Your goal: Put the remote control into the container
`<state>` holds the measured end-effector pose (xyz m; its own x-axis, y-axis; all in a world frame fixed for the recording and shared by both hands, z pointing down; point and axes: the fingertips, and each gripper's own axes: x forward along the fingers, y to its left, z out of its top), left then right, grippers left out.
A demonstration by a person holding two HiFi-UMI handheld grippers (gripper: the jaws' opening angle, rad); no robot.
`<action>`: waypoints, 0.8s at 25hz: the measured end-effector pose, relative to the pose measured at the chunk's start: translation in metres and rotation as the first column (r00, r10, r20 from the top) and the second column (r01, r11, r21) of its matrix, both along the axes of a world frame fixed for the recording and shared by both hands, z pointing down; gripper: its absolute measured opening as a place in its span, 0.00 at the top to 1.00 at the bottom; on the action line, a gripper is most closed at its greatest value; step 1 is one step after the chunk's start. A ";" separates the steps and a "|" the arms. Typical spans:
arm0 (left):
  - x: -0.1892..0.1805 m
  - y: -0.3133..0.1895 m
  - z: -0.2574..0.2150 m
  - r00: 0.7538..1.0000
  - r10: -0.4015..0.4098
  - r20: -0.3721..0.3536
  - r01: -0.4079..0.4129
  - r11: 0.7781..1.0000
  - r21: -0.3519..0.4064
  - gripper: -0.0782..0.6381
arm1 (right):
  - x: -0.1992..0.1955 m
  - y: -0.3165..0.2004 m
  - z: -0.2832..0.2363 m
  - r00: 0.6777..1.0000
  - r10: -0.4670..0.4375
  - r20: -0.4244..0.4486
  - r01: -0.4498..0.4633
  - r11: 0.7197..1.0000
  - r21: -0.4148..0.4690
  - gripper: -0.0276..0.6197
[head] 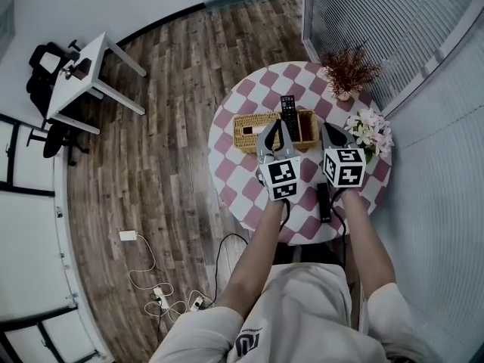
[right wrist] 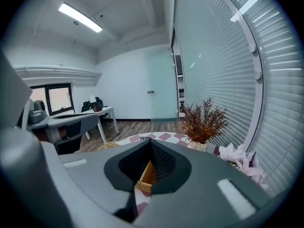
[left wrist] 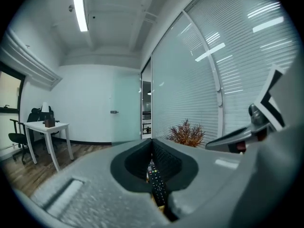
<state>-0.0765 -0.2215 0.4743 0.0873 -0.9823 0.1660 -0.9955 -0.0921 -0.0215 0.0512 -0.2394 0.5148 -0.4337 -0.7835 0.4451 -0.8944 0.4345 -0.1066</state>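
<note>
Centrally, under the head view, stands the round desk (head: pixel 240 186) draped in a pink-and-white chequered cloth. A rectangular woven wicker basket (head: pixel 248 132) sits on the cloth, a little toward 10 o'clock from the desk's middle. A rust-coloured dried plant in a small pot (head: pixel 348 70) stands at the 1 o'clock edge. A bunch of pale pink flowers (head: pixel 370 131) stands near 3 o'clock.

The left claw (head: pixel 277 125) hovers over the basket. Its jaws are pressed together with nothing between them. Through the slot beneath them its own view looks down on the remote. The right claw (head: pixel 328 127) hangs just beside the basket's 3 o'clock end. Its jaws are likewise closed on nothing, and its own view shows a wicker corner and the chequered cloth through the gap.

The long, slim black remote control (head: pixel 288 108) lies in the right half of the basket, pointing toward 12 o'clock, with its far end sticking out past the far rim. Its face carries rows of small pale keys, with a few coloured ones. A slim black bar-shaped device (head: pixel 324 201) lies flat on the cloth at 5 o'clock.
</note>
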 end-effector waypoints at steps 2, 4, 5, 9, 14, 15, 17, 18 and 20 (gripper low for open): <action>0.001 0.008 0.000 1.000 0.008 0.008 -0.008 1.000 -0.005 0.88 | 0.000 0.008 -0.001 1.000 0.006 0.006 -0.006 1.000 0.003 0.95; 0.002 0.014 0.001 1.000 0.014 0.009 -0.013 1.000 -0.009 0.88 | 0.003 0.014 -0.003 1.000 0.018 0.014 -0.018 1.000 0.012 0.95; 0.001 0.017 0.002 1.000 0.016 0.012 -0.016 1.000 -0.012 0.88 | 0.005 0.017 -0.004 1.000 0.022 0.015 -0.023 1.000 0.016 0.95; -0.005 0.030 0.004 1.000 0.012 0.002 -0.012 1.000 -0.009 0.88 | 0.013 0.031 -0.002 0.999 0.046 0.011 -0.047 0.999 0.017 0.95; -0.007 0.038 0.004 1.000 0.011 -0.021 -0.011 1.000 -0.011 0.88 | 0.022 0.046 -0.003 0.998 0.065 0.003 -0.065 0.998 0.019 0.95; -0.008 0.039 0.004 1.000 0.010 -0.020 -0.010 1.000 -0.010 0.88 | 0.024 0.049 -0.003 0.997 0.073 0.015 -0.074 0.997 0.017 0.95; -0.010 0.040 0.004 1.000 0.005 -0.021 -0.005 1.000 -0.009 0.88 | 0.025 0.055 -0.005 0.995 0.091 0.046 -0.091 0.996 0.016 0.95; -0.010 0.041 0.005 1.000 0.002 -0.022 -0.003 1.000 -0.009 0.88 | 0.024 0.058 -0.005 0.995 0.091 0.049 -0.092 0.996 0.020 0.95; -0.011 0.042 0.005 1.000 -0.001 -0.024 0.001 1.000 -0.009 0.88 | 0.021 0.065 -0.005 0.997 0.076 0.026 -0.077 0.996 0.033 0.95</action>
